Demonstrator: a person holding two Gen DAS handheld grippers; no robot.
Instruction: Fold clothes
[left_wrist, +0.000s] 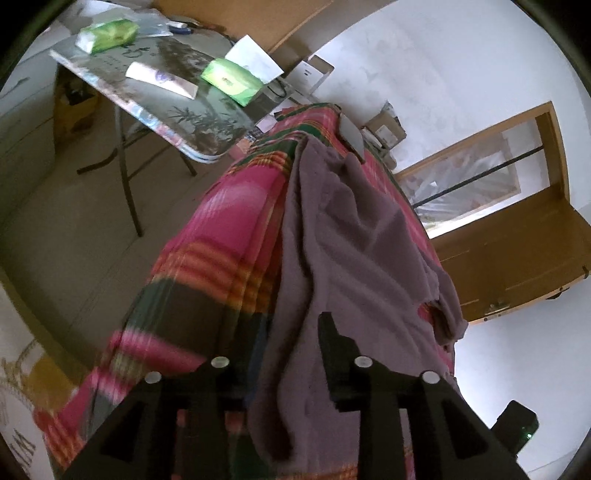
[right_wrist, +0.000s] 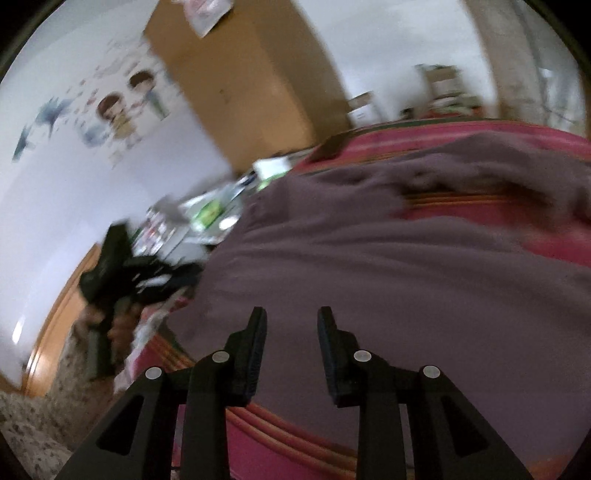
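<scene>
Garment (left_wrist: 354, 243): purple, rumpled, spread across a pink plaid blanket (left_wrist: 229, 229) on the bed.
Left gripper (left_wrist: 291, 332): over the garment's near end; cloth hides one finger, so grip cannot be told.
Right gripper (right_wrist: 291, 328): fingers apart, nothing between them, above the garment (right_wrist: 369, 266).
Table (left_wrist: 122, 103): beside the bed, carrying two green packs (left_wrist: 232, 81).

My left wrist camera sits close over the purple garment (left_wrist: 351, 251), rolled sideways, looking along the plaid bedspread (left_wrist: 221, 229) toward the far folding table (left_wrist: 155, 92) and door (left_wrist: 517, 258). My right wrist camera hovers just above the same garment (right_wrist: 369, 266), tilted, facing the stickered wall (right_wrist: 92, 155). Both views share garment, bedspread (right_wrist: 424, 136) and table clutter.
</scene>
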